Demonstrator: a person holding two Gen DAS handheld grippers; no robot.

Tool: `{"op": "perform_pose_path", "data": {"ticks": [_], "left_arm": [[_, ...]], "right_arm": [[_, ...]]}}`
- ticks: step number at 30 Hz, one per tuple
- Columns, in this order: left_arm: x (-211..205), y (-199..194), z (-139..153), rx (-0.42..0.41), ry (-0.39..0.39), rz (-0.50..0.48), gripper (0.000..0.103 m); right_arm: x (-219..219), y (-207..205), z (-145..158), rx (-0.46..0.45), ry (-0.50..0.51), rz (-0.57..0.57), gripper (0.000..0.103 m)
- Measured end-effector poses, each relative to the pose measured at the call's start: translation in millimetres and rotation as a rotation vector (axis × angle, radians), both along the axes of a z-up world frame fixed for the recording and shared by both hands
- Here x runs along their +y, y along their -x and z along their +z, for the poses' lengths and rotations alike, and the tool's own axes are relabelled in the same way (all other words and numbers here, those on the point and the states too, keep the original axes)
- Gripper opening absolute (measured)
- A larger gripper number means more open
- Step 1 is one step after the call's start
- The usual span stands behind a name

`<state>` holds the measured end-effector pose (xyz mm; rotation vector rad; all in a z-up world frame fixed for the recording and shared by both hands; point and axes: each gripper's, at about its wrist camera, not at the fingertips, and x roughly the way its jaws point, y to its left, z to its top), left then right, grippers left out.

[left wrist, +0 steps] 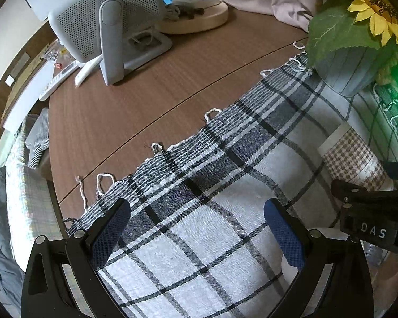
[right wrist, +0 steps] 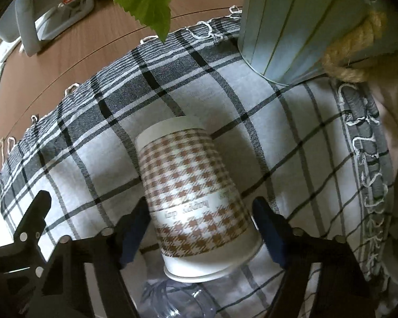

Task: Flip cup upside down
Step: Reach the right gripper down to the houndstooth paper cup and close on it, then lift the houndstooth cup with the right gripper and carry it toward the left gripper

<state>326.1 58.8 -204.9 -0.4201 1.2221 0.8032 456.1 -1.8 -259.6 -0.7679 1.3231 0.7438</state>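
Observation:
A paper cup (right wrist: 196, 193) with a brown houndstooth pattern sits between my right gripper's (right wrist: 201, 228) blue fingers. Its wide rim is nearest the camera and its base points away, over the plaid cloth (right wrist: 92, 137). The left pad touches the cup's side; the right pad stands a little off it, so the jaws look slightly apart. The cup's print reads upside down. In the left wrist view the cup (left wrist: 355, 156) is at the right edge, beside the right gripper's black body (left wrist: 371, 220). My left gripper (left wrist: 199, 228) is open and empty over the cloth.
A pale blue ribbed planter (right wrist: 291, 26) with sunflowers (left wrist: 371, 10) stands on the cloth's far side. A clear plastic bottle (right wrist: 177, 302) lies under the cup's rim. A white speaker-like device (left wrist: 106, 26) and a round wooden tray (left wrist: 196, 18) sit on the brown table (left wrist: 146, 92).

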Motion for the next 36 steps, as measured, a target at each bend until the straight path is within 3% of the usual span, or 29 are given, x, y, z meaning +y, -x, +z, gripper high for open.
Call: {"op": "perform_pose_path", "data": {"ticks": [6, 10, 15, 19, 28, 36], "left_arm": [[-3, 4, 2, -0.005, -0.021, -0.004, 0.102], [-8, 9, 13, -0.024, -0.060, -0.032, 0.102], [-14, 16, 36, -0.082, -0.086, -0.094, 0.103], [-20, 25, 54, -0.127, -0.101, -0.177, 0.103], [-21, 57, 79, -0.225, -0.043, -0.401, 0.103], [-17, 82, 86, -0.244, -0.022, -0.552, 0.103]], "right_arm": [[-10, -5, 0, -0.017, -0.040, -0.012, 0.071], [-20, 1, 16, -0.050, -0.062, -0.033, 0.069], [-32, 10, 42, -0.096, -0.076, -0.072, 0.069], [-30, 41, 56, -0.137, -0.077, -0.115, 0.069], [-77, 120, 117, -0.232, -0.207, -0.392, 0.069], [-112, 184, 129, -0.314, -0.304, -0.705, 0.070]]}}
